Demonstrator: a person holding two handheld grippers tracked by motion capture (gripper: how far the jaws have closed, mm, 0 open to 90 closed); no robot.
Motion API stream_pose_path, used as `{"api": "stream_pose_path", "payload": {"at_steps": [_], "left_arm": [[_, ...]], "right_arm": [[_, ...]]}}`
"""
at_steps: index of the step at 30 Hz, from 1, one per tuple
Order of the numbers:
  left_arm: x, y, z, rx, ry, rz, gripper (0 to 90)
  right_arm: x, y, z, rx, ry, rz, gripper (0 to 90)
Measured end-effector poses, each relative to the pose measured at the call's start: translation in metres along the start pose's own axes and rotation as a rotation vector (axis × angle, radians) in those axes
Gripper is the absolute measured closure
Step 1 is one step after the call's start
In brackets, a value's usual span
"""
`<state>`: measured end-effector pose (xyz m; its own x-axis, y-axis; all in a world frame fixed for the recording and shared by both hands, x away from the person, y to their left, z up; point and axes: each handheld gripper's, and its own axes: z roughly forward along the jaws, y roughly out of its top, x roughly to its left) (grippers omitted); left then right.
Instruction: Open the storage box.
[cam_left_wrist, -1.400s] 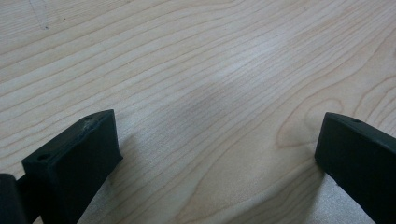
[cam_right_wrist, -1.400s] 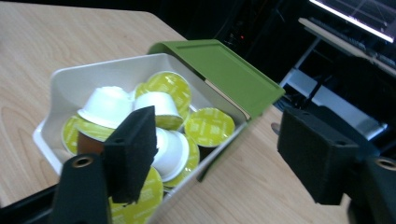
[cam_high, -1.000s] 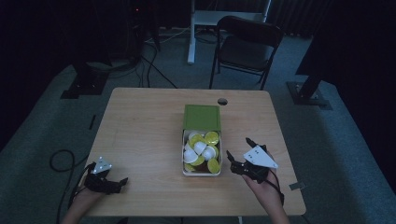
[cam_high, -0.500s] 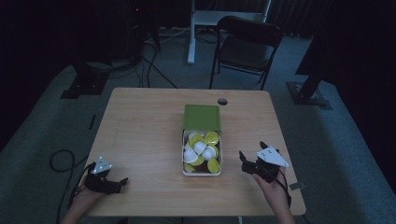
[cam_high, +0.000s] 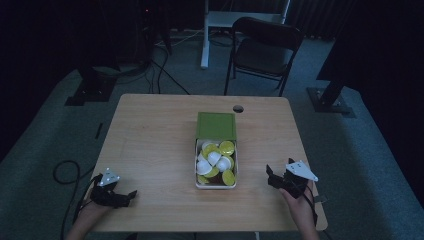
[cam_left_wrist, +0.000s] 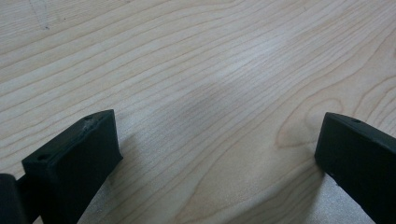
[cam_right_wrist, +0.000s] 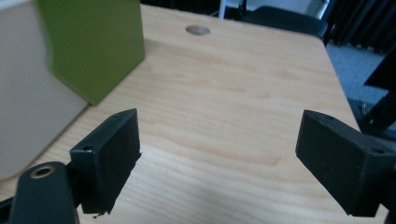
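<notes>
A white box (cam_high: 198, 171) sits at the middle of the wooden table (cam_high: 150, 145), holding several yellow and white round capsules (cam_high: 216, 160). Its green lid (cam_high: 216, 125) lies open at the far side. My right gripper (cam_high: 274, 178) rests near the front right of the table, to the right of the box, open with nothing between its jaws. In the right gripper view the white box wall (cam_right_wrist: 32, 93) and green lid (cam_right_wrist: 93, 42) stand at the left, beyond my open right gripper (cam_right_wrist: 217, 154). My left gripper (cam_high: 129, 196) lies at the front left corner, open over bare wood (cam_left_wrist: 210, 93).
A round cable hole (cam_high: 238, 108) is in the table's far edge. A black chair (cam_high: 265, 50) and a white desk leg (cam_high: 205, 35) stand behind the table. Cables (cam_high: 65, 172) trail on the floor at the left.
My right gripper has moved away from the box, to the right and toward the table's front edge. The left gripper has stayed put.
</notes>
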<state>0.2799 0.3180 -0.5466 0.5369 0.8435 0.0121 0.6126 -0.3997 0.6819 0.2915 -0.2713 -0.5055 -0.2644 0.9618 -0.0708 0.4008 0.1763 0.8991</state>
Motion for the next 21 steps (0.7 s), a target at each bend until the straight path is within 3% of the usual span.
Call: {"api": "stream_pose_path", "payload": {"at_steps": [21], "left_arm": [[0.000,0.000,0.000,0.000,0.000,0.000,0.0]], "right_arm": [[-0.022,-0.037,0.008,0.159,-0.061,0.103,12.6]]}}
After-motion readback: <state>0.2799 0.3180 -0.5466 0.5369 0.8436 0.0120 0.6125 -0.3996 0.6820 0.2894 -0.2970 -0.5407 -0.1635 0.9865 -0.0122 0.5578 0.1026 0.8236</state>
